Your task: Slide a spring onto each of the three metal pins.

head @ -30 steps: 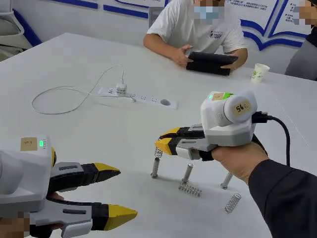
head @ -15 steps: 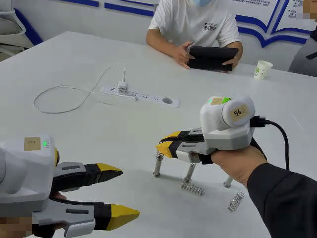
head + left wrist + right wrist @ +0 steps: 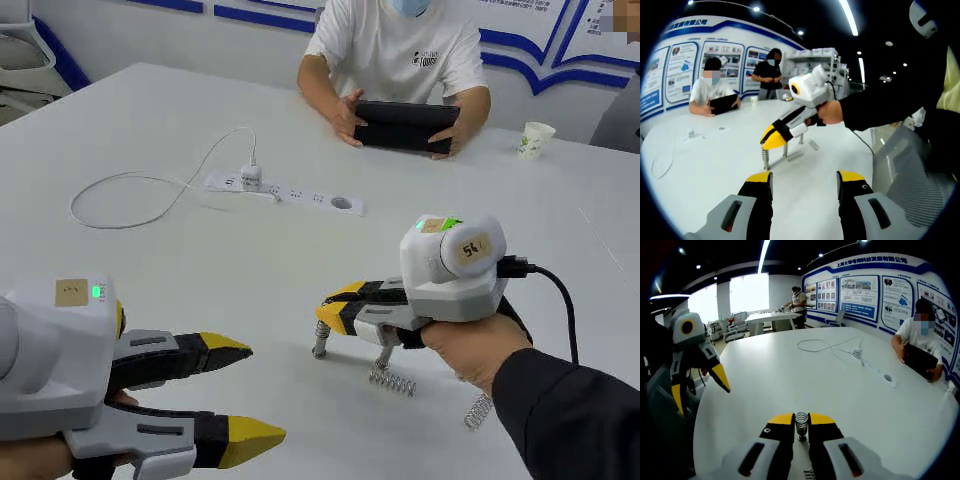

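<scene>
My right gripper point(image 3: 331, 313) is shut on a small steel spring point(image 3: 801, 425) that sits around the leftmost metal pin point(image 3: 320, 341); in the right gripper view its yellow-tipped jaws press on the coil from both sides. The middle pin point(image 3: 384, 357) stands bare just under the gripper body, and my hand hides the third pin. Two loose springs lie on the white table, one point(image 3: 392, 380) in front of the pins and one point(image 3: 477, 411) to the right. My left gripper point(image 3: 256, 393) hovers open at the lower left, holding nothing, well away from the pins point(image 3: 765, 159).
A white power strip point(image 3: 290, 192) with a looping cable point(image 3: 130, 190) lies mid-table. A person holding a black tablet point(image 3: 405, 125) sits at the far edge beside a paper cup point(image 3: 537, 139). Bare tabletop point(image 3: 200, 270) separates the two grippers.
My right gripper has moved down along the leftmost pin with the spring. The left gripper has stayed open in much the same place. The head camera has shifted slightly.
</scene>
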`<state>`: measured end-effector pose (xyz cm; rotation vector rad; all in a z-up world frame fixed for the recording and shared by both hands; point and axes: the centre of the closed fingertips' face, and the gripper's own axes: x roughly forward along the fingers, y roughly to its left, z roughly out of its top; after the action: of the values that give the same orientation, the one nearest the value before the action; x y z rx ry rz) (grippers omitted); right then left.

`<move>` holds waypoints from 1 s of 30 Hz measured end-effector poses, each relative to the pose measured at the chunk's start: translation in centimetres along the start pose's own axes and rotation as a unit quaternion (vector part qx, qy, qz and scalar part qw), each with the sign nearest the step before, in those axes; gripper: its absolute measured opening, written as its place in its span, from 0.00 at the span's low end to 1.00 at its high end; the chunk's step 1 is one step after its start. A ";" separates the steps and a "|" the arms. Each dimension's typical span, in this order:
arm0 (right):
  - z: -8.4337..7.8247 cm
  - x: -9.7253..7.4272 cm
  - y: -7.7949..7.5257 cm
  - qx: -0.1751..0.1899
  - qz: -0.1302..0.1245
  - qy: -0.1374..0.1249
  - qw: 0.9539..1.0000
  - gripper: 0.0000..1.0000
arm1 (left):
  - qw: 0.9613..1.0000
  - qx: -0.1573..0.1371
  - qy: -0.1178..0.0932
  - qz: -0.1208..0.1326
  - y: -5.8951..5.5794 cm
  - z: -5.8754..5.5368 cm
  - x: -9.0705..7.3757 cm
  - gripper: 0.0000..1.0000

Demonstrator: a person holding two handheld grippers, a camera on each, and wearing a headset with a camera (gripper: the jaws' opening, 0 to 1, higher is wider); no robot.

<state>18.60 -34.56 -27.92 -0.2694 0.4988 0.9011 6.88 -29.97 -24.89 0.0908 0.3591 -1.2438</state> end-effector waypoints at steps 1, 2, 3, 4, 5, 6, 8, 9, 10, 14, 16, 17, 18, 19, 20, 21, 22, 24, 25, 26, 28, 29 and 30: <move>-0.1 0.1 0.0 0.001 0.000 0.001 1.000 0.12 | 1.000 0.000 0.000 0.000 0.0 0.0 0.0 0.52; -0.2 0.2 0.0 0.000 -0.001 0.002 1.000 0.12 | 1.000 0.000 0.000 0.000 0.0 0.0 0.0 0.52; -0.3 0.3 0.0 0.001 -0.001 0.002 1.000 0.12 | 1.000 0.000 0.001 0.000 0.0 0.0 0.0 0.52; -0.5 0.4 0.1 0.002 -0.001 0.003 1.000 0.12 | 1.000 0.000 0.001 0.000 0.0 0.0 0.0 0.52; -0.6 0.5 0.1 0.003 0.000 0.004 1.000 0.12 | 1.000 -0.001 0.001 0.000 0.0 -0.1 0.0 0.52; -0.7 0.5 0.1 0.002 -0.001 0.005 1.000 0.12 | 1.000 -0.001 0.001 0.000 0.0 -0.1 -0.1 0.52; -0.9 0.6 0.1 0.001 -0.001 0.008 1.000 0.12 | 1.000 -0.002 0.002 0.000 0.0 -0.1 -0.1 0.52; -1.0 0.6 0.1 0.001 -0.002 0.009 1.000 0.12 | 1.000 -0.002 0.002 0.000 0.0 -0.1 -0.1 0.52; -1.1 0.6 0.1 0.001 -0.002 0.010 1.000 0.12 | 1.000 -0.002 0.002 0.000 0.0 -0.1 0.0 0.52; -1.5 0.8 0.2 -0.001 -0.003 0.016 1.000 0.12 | 1.000 -0.003 0.002 -0.001 0.0 -0.1 0.0 0.52; -1.7 1.0 0.2 -0.007 -0.005 0.022 1.000 0.12 | 1.000 -0.003 0.001 -0.001 0.0 -0.1 0.0 0.52; -1.7 1.0 0.3 -0.008 -0.005 0.023 1.000 0.12 | 1.000 -0.003 0.001 -0.001 0.0 -0.1 0.1 0.51; -1.8 1.1 0.3 -0.008 -0.005 0.026 1.000 0.12 | 1.000 -0.003 0.001 -0.001 0.0 0.0 0.1 0.51; -2.0 1.2 0.4 -0.009 -0.004 0.029 1.000 0.12 | 1.000 -0.003 0.000 -0.001 0.0 0.0 0.1 0.51; -2.0 1.2 0.4 -0.012 -0.005 0.031 0.999 0.12 | 1.000 -0.003 0.000 -0.001 0.0 0.0 0.1 0.51; -2.1 1.2 0.4 -0.013 -0.005 0.032 0.999 0.12 | 1.000 -0.003 0.000 -0.001 0.0 0.0 0.0 0.51; -2.2 1.2 0.4 -0.012 -0.005 0.034 0.999 0.12 | 1.000 -0.003 0.001 -0.001 0.0 -0.1 0.0 0.51; -2.3 1.2 0.4 -0.013 -0.005 0.035 0.999 0.12 | 1.000 -0.003 0.000 -0.001 0.0 -0.1 0.0 0.51; -2.3 1.2 0.4 -0.012 -0.005 0.035 0.999 0.12 | 1.000 -0.003 0.001 0.000 0.0 -0.1 0.0 0.51; -2.3 1.2 0.4 -0.012 -0.005 0.035 0.999 0.12 | 1.000 -0.004 0.001 -0.001 0.0 -0.1 0.0 0.51; -2.3 1.2 0.4 -0.013 -0.004 0.036 0.999 0.12 | 1.000 -0.003 0.002 -0.001 0.0 -0.1 0.0 0.51; -2.3 1.2 0.5 -0.012 -0.004 0.036 0.999 0.12 | 1.000 -0.003 0.002 -0.001 0.0 -0.1 0.0 0.51; -2.3 1.1 0.5 -0.012 -0.004 0.036 0.999 0.13 | 1.000 -0.003 0.001 -0.001 0.0 -0.1 0.0 0.51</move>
<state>18.13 -34.48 -30.46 -0.3266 0.5534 0.8924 6.84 -29.97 -24.99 0.0881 0.3650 -1.2442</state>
